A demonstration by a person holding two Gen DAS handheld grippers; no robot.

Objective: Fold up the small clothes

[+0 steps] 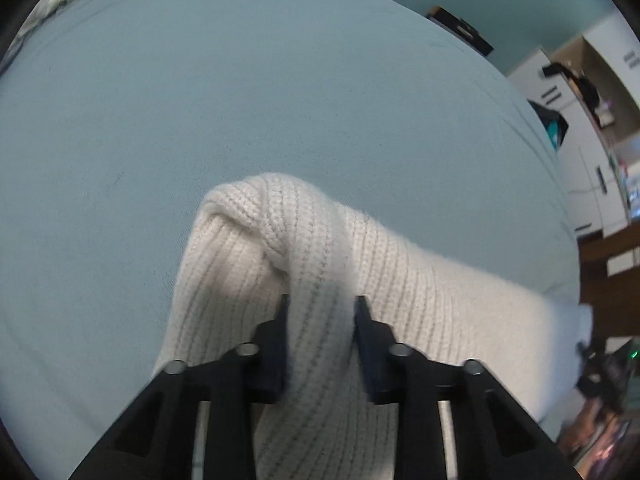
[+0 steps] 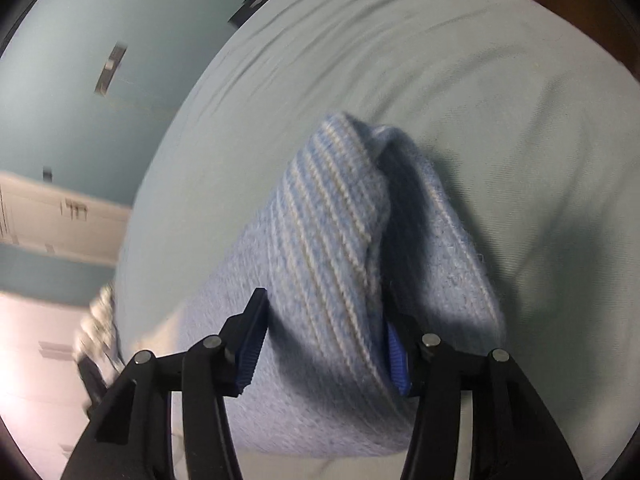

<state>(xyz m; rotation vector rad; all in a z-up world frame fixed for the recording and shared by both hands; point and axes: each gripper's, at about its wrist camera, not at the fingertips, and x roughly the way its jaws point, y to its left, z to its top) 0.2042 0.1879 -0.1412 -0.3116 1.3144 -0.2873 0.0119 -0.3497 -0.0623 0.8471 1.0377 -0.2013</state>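
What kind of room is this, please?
Probably a bedroom: the knitted clothes lie on a wide pale blue sheet like a bed's, a teal wall stands behind it, and white cupboards are at the side.

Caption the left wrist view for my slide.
Left gripper pinching a white ribbed knit garment over a pale blue bedsheet.

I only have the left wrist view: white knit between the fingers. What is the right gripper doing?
Observer: The right gripper is clamped on a blue striped knit, not white.
Operator: Lying flat?
Observer: No, it bunches up into a peak over the pale sheet.
Operator: Is my left gripper visible there?
Observer: No, neither the left gripper nor your white knit appears in the right view.
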